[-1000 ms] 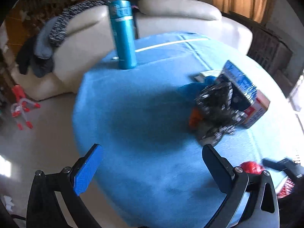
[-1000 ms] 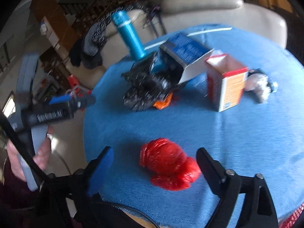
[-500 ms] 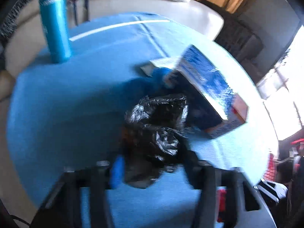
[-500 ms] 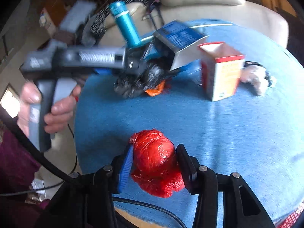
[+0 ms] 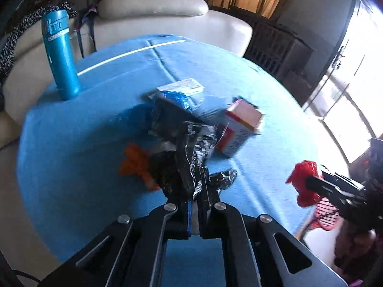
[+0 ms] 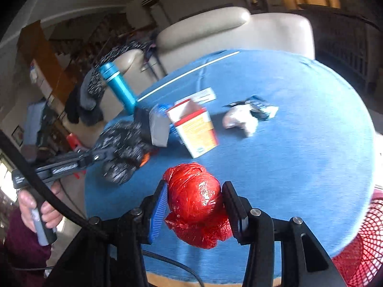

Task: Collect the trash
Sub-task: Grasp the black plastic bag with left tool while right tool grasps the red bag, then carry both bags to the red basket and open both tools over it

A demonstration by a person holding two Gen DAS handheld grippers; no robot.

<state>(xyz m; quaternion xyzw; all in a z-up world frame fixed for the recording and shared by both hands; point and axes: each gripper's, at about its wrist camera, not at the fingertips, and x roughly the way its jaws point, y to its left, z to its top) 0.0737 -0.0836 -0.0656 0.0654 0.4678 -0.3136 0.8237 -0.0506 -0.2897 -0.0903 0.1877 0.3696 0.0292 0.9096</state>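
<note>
My left gripper [image 5: 194, 205] is shut on the near edge of a crumpled black plastic bag [image 5: 182, 148] in the middle of the blue table. An orange wrapper [image 5: 134, 162] lies at the bag's left side. My right gripper [image 6: 195, 201] is shut on a red plastic bag ball [image 6: 194, 196], held above the table's near edge; the ball also shows in the left wrist view [image 5: 304, 179]. The black bag also shows in the right wrist view [image 6: 122, 148], with the left gripper on it.
A red and white carton [image 6: 196, 129] stands mid-table, with a grey-blue box [image 6: 159, 126] beside it. White crumpled trash [image 6: 241, 117] lies further right. A blue flask [image 5: 61, 55] stands at the far left edge. A red mesh basket [image 6: 354, 246] sits at the lower right. A cream sofa [image 5: 153, 7] is behind.
My left gripper has closed on the black bag and drawn it nearer. My right gripper has lifted the red ball off the table.
</note>
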